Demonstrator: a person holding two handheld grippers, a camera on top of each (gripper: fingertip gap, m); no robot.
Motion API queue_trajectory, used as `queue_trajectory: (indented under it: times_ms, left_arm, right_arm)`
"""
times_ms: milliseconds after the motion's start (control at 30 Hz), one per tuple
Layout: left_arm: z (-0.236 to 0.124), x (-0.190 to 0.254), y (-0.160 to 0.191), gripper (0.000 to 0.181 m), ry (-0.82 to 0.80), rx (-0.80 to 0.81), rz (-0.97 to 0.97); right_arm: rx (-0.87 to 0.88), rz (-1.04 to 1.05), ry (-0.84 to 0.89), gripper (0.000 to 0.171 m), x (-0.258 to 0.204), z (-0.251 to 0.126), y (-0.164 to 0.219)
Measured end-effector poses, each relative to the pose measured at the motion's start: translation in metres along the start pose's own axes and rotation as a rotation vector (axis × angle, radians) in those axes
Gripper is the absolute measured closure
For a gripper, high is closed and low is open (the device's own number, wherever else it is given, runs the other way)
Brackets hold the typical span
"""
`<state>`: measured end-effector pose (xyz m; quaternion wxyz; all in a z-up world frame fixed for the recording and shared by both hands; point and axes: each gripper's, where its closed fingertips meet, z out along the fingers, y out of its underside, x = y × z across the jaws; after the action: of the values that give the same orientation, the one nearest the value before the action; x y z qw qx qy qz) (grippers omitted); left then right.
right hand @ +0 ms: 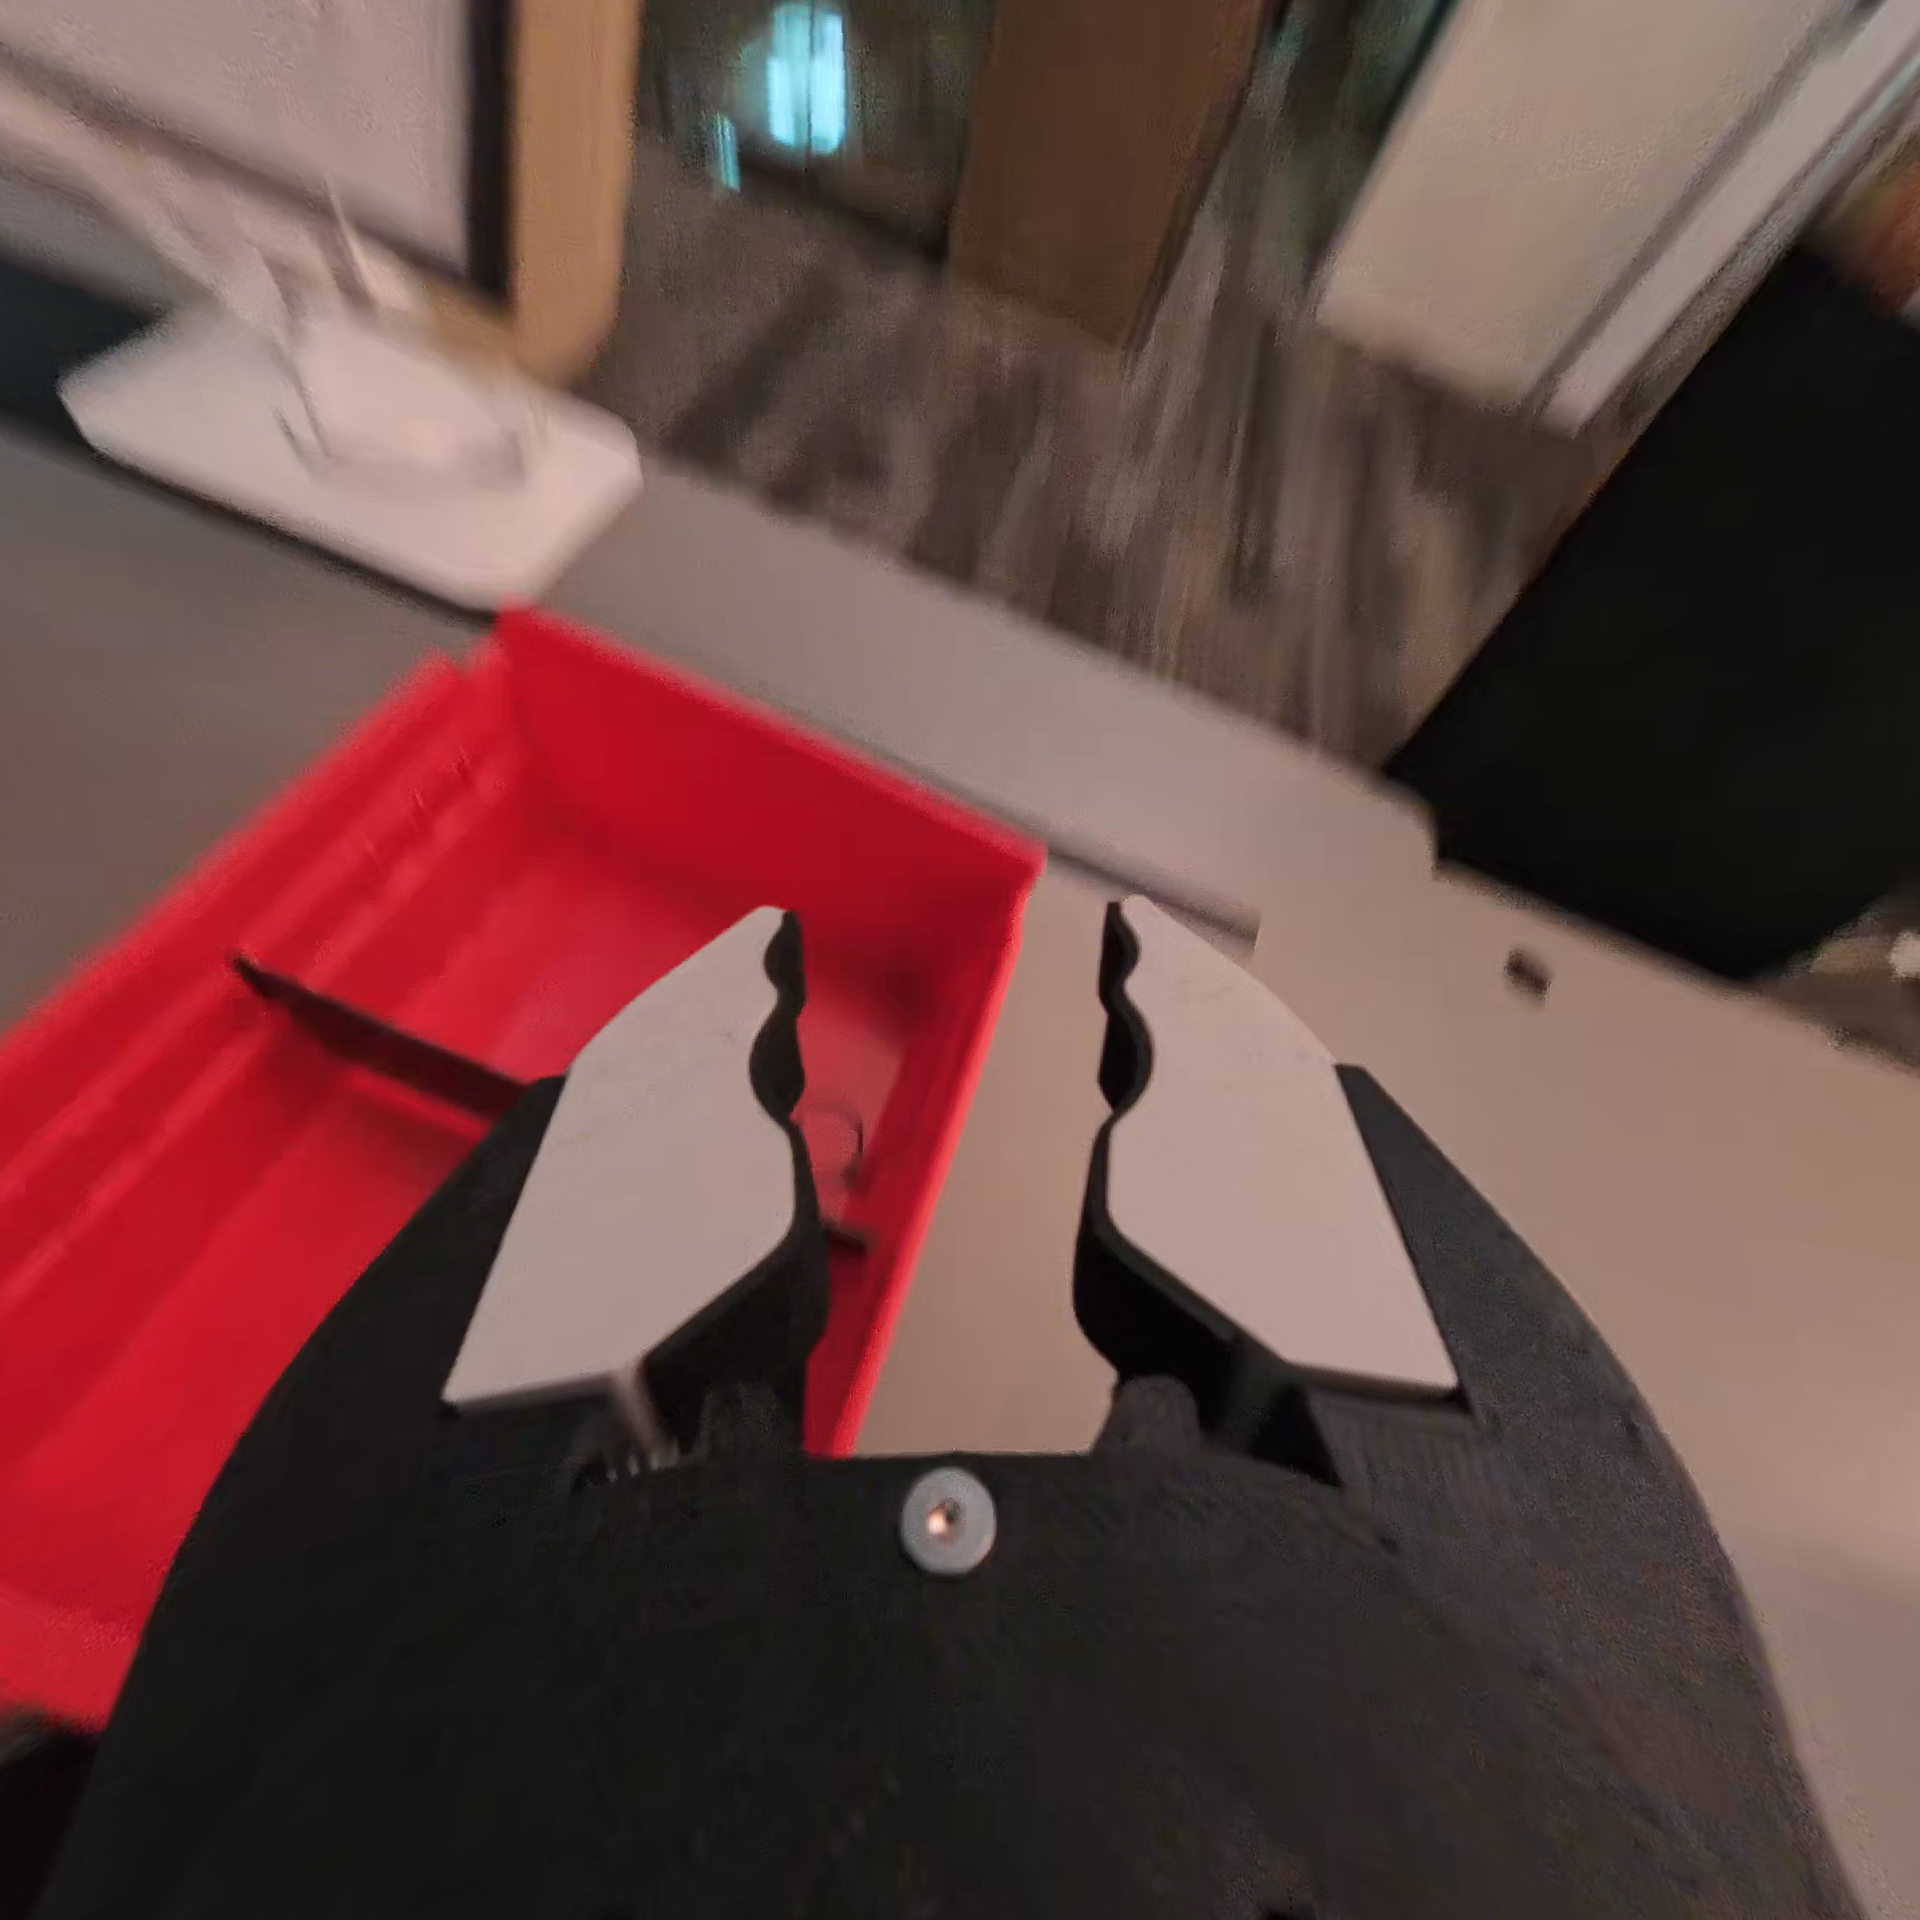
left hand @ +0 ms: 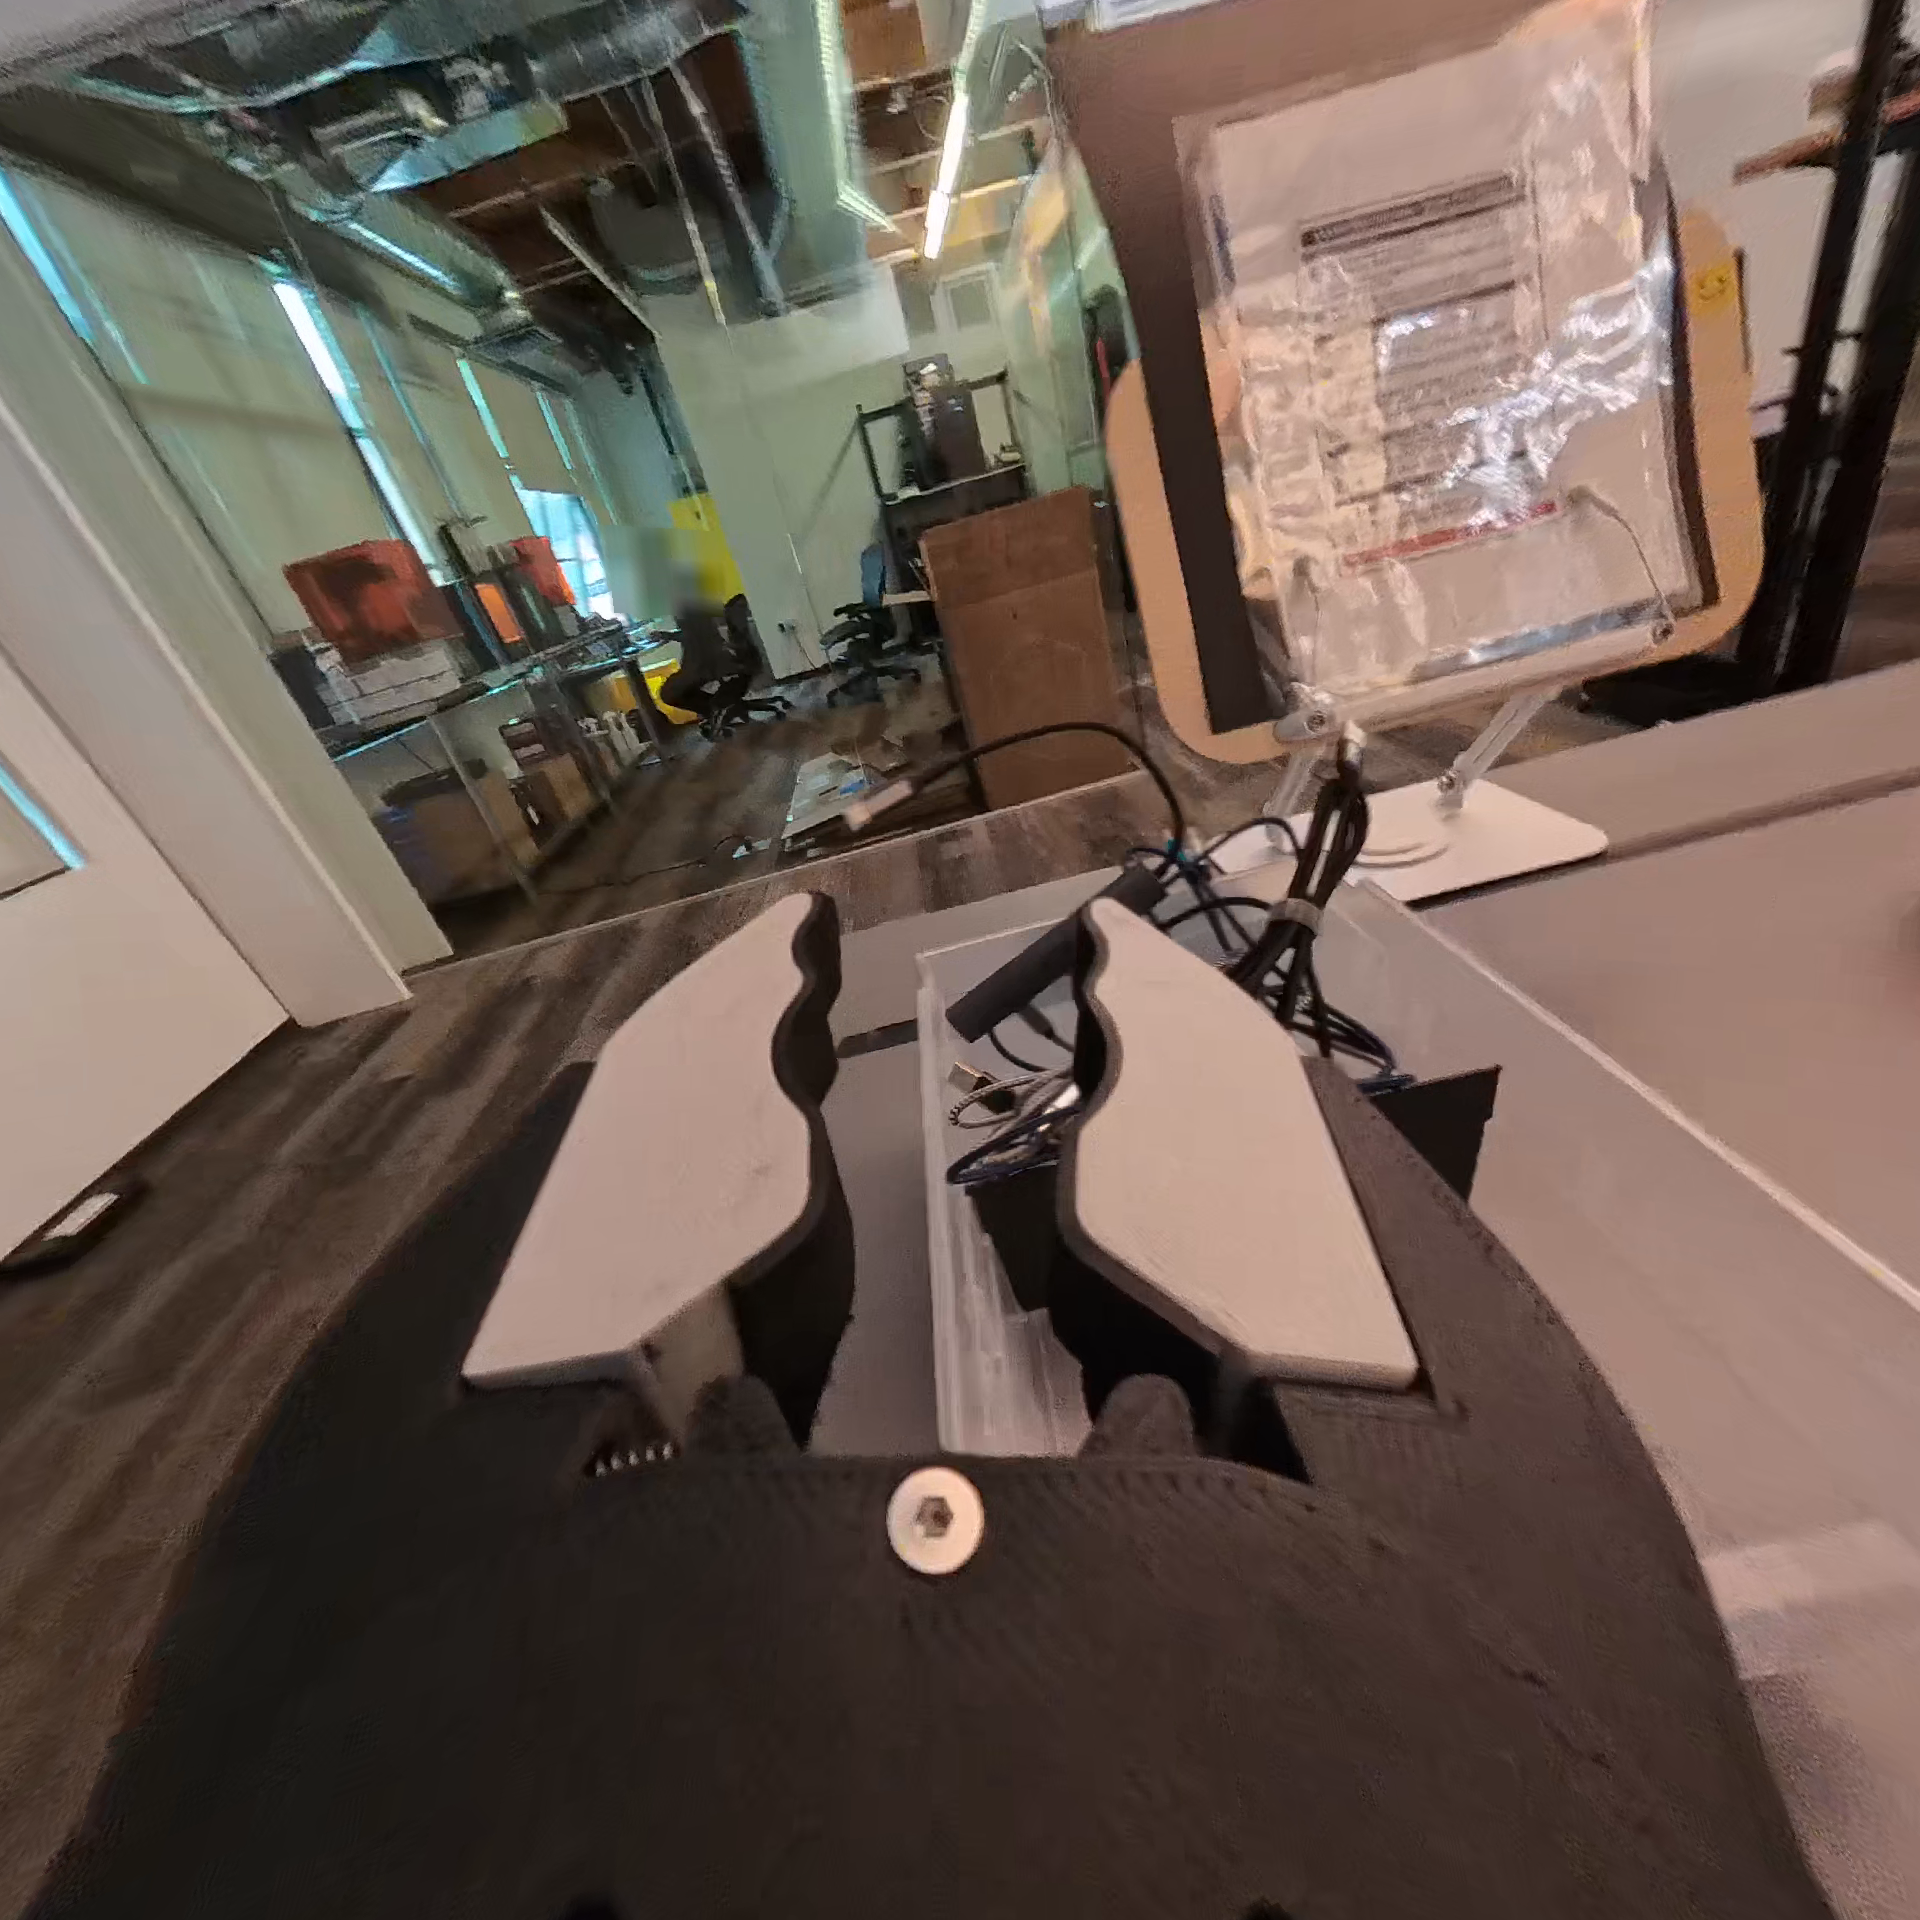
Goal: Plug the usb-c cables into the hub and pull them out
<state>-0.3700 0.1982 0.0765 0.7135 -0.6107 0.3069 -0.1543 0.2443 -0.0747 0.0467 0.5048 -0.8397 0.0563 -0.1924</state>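
cables, a tangle of black, blue and braided grey leads, lie in a shallow white rectangular tray on the pale grey table; a slim dark grey bar-shaped hub lies slantwise on top of them, and one black lead arches up out of the tray with its plug in the air; left tool, black-bodied with pale grey fingers, hangs over the tray's near left edge, its jaws apart and holding nothing; behind the tray stands a white stand carrying a sheet in clear plastic; right tool is likewise spread and bare, hovering over the right wall of a red plastic bin with a dark divider; that view is blurred
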Motion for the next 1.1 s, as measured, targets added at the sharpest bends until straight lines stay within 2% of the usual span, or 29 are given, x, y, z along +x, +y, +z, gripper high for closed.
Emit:
queue_trajectory:
  times_ms: [33,100,167,333,433,500,700,767,933,1100]
  left_arm:
    - [0.006,0.006,0.0,0.137,0.026,-0.009,0.01]
    - [0.021,0.017,0.001,0.133,0.074,-0.032,0.022]
    - [0.041,0.029,0.007,0.133,0.141,-0.068,0.051]
    - [0.102,0.055,0.059,0.125,0.36,-0.304,0.254]
    - [0.135,0.051,0.085,0.134,0.41,-0.405,0.394]
    - [0.154,0.048,0.092,0.138,0.451,-0.428,0.422]
    - [0.194,0.056,0.112,0.136,0.582,-0.507,0.424]
    - [0.203,0.059,0.126,0.135,0.612,-0.549,0.433]
    - [0.214,0.066,0.14,0.134,0.673,-0.564,0.409]
    - [0.205,0.07,0.137,0.16,0.73,-0.547,0.457]
  right_arm:
    - [0.133,-0.016,0.017,0.108,-0.004,-0.011,-0.022]
    - [0.38,-0.063,0.045,0.09,-0.018,-0.036,-0.058]
    - [0.605,-0.126,0.075,0.09,-0.035,-0.062,-0.088]
    - [0.797,-0.202,0.097,0.098,-0.07,-0.1,-0.135]
    - [0.899,-0.225,0.035,0.1,-0.092,-0.119,-0.16]
    - [0.946,-0.237,-0.005,0.102,-0.103,-0.128,-0.173]
    - [1.015,-0.223,-0.075,0.103,-0.117,-0.131,-0.183]
    - [1.041,-0.203,-0.107,0.11,-0.118,-0.125,-0.179]
    - [0.852,-0.285,-0.071,0.111,-0.107,-0.084,-0.158]
    - [0.755,-0.297,-0.021,0.112,-0.092,-0.055,-0.144]
